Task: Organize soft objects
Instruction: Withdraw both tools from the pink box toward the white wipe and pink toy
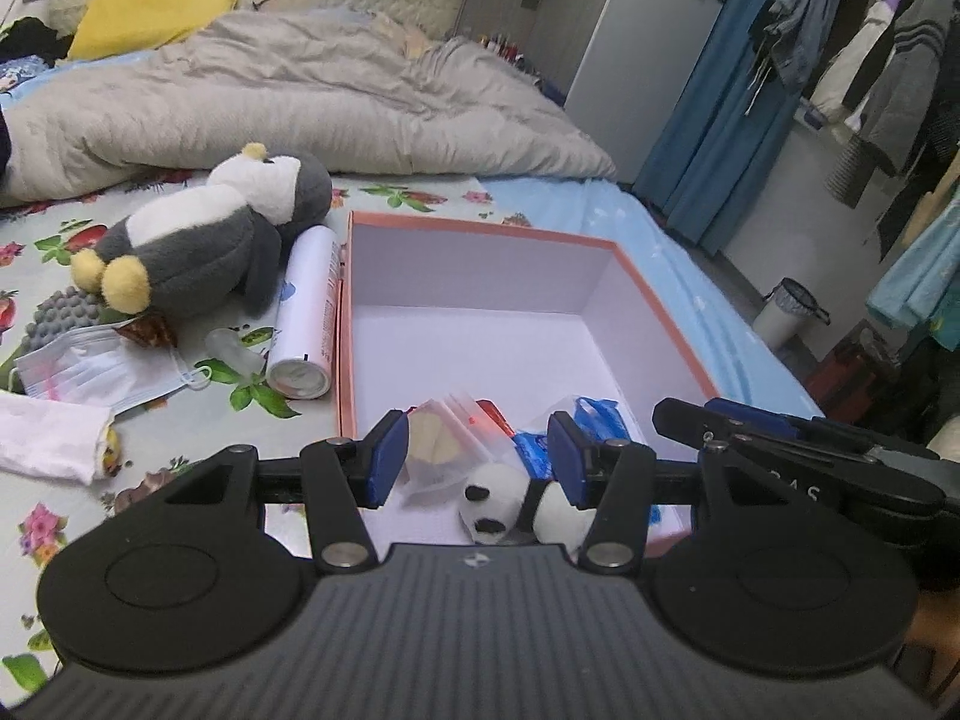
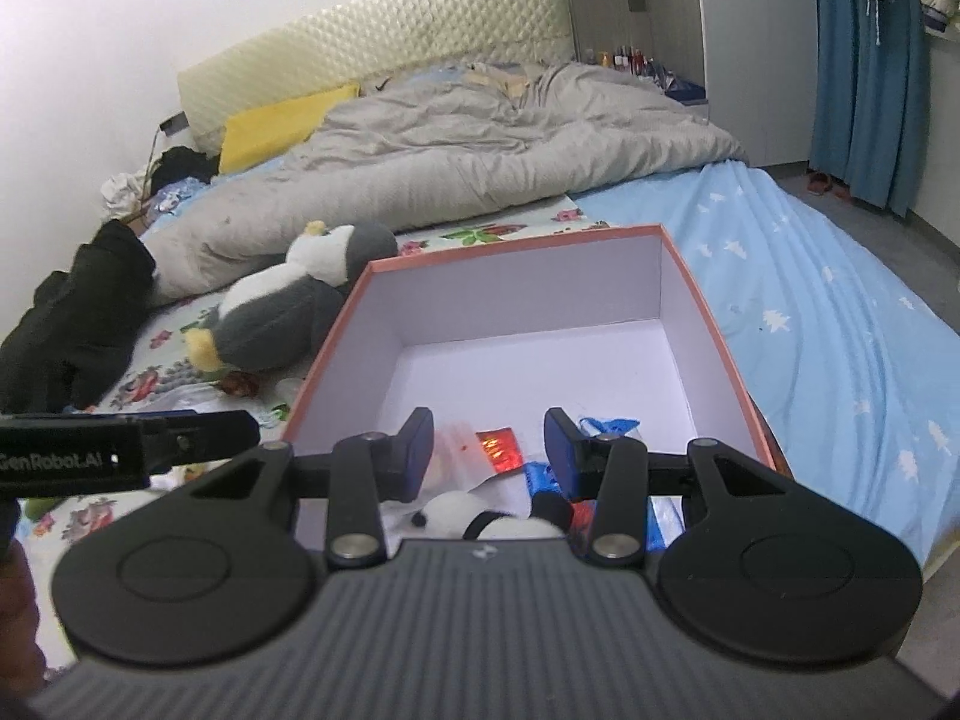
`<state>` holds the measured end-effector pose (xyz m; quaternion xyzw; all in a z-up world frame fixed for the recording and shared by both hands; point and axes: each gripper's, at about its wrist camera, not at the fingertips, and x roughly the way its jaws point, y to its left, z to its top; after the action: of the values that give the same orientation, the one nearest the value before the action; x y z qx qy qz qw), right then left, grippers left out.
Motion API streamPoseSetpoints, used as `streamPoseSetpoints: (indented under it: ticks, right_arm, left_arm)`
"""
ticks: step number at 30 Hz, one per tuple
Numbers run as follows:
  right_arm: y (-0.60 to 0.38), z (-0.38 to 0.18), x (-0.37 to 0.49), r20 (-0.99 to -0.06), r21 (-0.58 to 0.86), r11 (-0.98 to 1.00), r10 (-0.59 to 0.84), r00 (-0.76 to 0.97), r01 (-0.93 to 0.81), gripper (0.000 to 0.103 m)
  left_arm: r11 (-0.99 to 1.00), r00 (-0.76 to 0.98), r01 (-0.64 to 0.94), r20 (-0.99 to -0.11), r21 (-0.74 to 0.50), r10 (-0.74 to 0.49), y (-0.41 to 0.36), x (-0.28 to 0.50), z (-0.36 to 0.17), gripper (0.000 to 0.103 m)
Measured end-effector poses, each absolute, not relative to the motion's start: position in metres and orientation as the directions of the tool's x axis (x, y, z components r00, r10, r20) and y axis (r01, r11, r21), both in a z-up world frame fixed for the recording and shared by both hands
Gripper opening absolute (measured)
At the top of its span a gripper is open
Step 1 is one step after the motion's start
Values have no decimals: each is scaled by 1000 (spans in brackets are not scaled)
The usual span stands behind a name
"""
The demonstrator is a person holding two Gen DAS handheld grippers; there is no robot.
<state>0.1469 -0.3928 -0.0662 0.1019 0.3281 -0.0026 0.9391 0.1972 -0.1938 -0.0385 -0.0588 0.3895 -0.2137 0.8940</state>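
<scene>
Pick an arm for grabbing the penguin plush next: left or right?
Left, probably. The penguin lies outside the box, off its left wall, on the left gripper's side. The right gripper would need to cross the box. Both are open and empty, above the panda.

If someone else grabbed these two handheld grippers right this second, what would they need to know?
Left gripper: open, nothing held, above the box's near end.
Right gripper: open, nothing held, same spot.
Orange-rimmed box sits on the bed; a small panda plush and a few packets already lie inside.
Left to do: the penguin plush lies outside, beside the box's left wall, with a face mask and white spray can nearby.
</scene>
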Motion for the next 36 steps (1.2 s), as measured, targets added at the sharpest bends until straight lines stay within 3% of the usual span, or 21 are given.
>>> streamPoseSetpoints:
  ticks: [14, 36]
  right_arm:
    - [-360, -41, 65, -559, 214, 976, 80, 825, 50, 45]
    - [-278, -51, -6, -551, 205, 971, 221, 805, -127, 45]
  left_arm:
    - [901, 666, 334, -608, -277, -433, -147, 101, -13, 57]
    - [950, 766, 171, -570, -263, -296, -52, -3, -26, 57]
